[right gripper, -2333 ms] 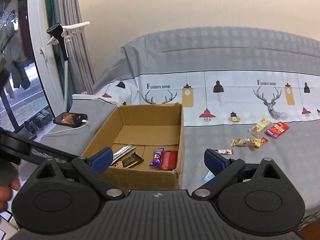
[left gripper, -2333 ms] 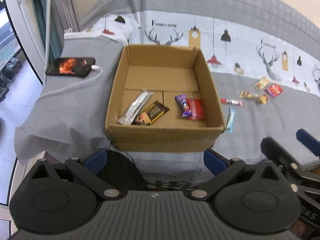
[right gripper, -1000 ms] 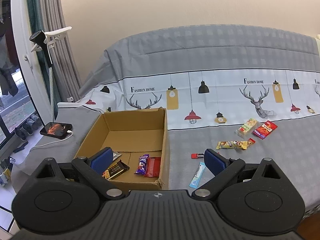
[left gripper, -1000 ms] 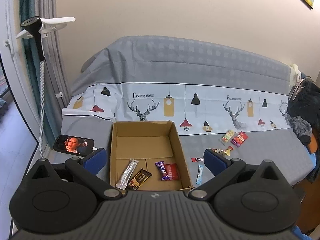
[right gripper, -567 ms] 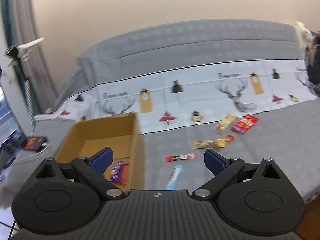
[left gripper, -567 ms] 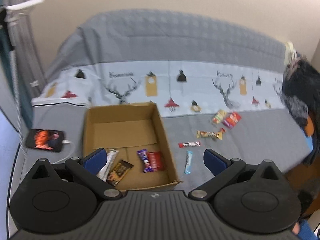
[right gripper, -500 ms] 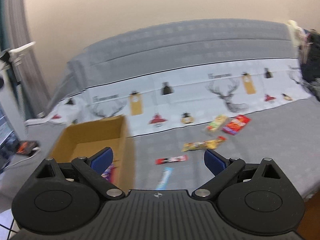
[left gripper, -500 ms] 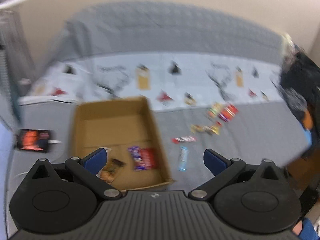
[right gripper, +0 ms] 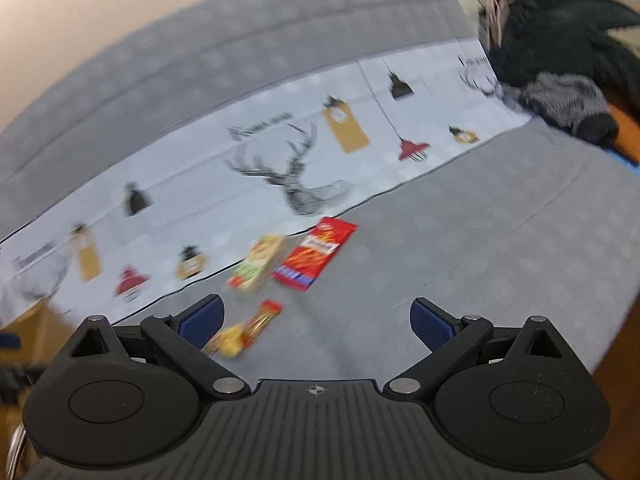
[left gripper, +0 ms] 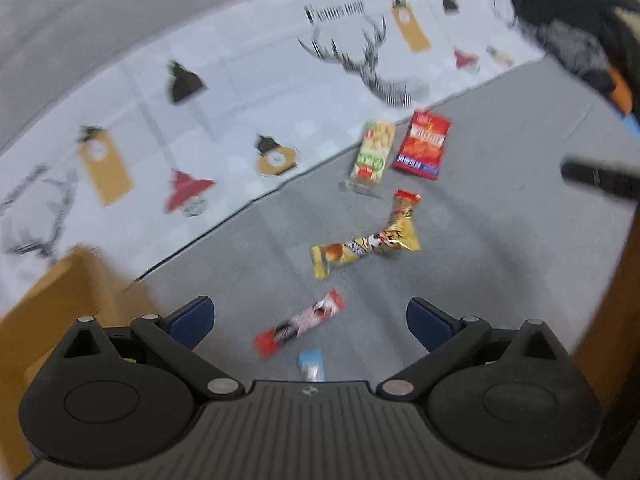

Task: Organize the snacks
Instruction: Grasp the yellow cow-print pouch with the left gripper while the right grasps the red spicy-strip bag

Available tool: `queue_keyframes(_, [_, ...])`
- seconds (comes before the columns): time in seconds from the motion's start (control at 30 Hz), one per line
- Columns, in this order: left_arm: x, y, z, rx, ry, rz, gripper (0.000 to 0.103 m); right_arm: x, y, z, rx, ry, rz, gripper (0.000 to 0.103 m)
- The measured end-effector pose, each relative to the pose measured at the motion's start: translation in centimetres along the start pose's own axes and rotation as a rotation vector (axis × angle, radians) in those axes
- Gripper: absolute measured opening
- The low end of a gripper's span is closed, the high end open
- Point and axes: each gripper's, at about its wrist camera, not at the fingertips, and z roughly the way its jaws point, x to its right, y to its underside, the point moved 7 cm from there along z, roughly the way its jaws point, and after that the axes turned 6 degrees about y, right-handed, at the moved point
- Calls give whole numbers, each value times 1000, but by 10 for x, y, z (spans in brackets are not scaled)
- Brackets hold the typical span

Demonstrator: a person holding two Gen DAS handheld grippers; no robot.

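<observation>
Loose snacks lie scattered on the grey cloth (left gripper: 500, 184) that covers the surface: a red-and-white bar (left gripper: 300, 326) sits nearest in the left wrist view, between the spread fingers of the left gripper (left gripper: 310, 320), with a light-blue wrapper (left gripper: 311, 366) just nearer still, partly hidden by the gripper body. Farther off lies a crumpled yellow packet (left gripper: 364, 246), and beyond it a green-and-cream pack (left gripper: 372, 152) and a red bag (left gripper: 423, 145) side by side near the edge of the cloth's white printed band. A corner of the cardboard box (left gripper: 60, 300) shows at the near left, blurred. In the right wrist view the right gripper (right gripper: 318, 322) also has its fingers wide apart and holds nothing; the yellow packet (right gripper: 244, 330) lies just beside its left finger (right gripper: 202, 322). The green-and-cream pack (right gripper: 258, 262) and the red bag (right gripper: 314, 254) lie farther out. Dark clothing (right gripper: 560, 52) is heaped at the far right. Both views are motion-blurred.
</observation>
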Motion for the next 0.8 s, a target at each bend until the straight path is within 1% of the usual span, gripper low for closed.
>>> queue_keyframes(0.07, [-2,-11,46,-73,16,41,92,-2,-12,53,-44,34,-1,99])
queue_keyframes(0.1, [-2,-17,66,-113,22,60,89,-4,-18,79,-66,44,1,99])
queue_keyframes(0.13, [-3,-21,86,-145,29,70,85,-9,-22,100,-76,38,-8,99])
queue_keyframes(0.2, [-6,-27,115,-178,55,86,85,-19,-28,143,-102,59,-25,99])
queue_keyframes(0.23, [-2,-28,125,-186,70,102,85,-24,-29,167,-129,68,-27,99])
queue_keyframes(0.3, [1,-31,143,-188,85,127,86,-30,-31,203,-167,84,-9,99])
queue_keyframes(0.33, [3,-32,151,-193,104,142,86,-34,-31,221,-185,83,-7,99])
queue_keyframes(0.43, [10,-36,166,-196,136,181,89,-47,-28,257,-223,94,-27,99])
queue_keyframes(0.47, [12,-36,172,-203,144,197,90,-50,-25,268,-245,104,-38,103])
queue_keyframes(0.5, [17,-37,176,-210,150,208,90,-54,-24,273,-222,134,-71,103])
queue_keyframes(0.53, [19,-37,180,-216,152,215,81,-61,-22,276,-197,161,-139,102])
queue_keyframes(0.57, [19,-35,183,-220,154,214,54,-64,-20,276,-186,170,-187,98])
queue_keyframes(0.6, [19,-34,183,-222,170,193,47,-65,-18,271,-160,147,-195,91])
queue_keyframes(0.63, [19,-34,180,-209,183,163,20,-66,-17,265,-134,136,-203,74])
queue_keyframes(0.67, [20,-33,177,-210,213,137,12,-65,-16,260,-125,135,-216,61])
queue_keyframes(0.7, [19,-30,173,-214,222,109,12,-62,-13,254,-125,124,-221,58])
queue_keyframes(0.8, [20,-25,155,-157,215,78,12,-51,-8,238,-123,134,-204,53])
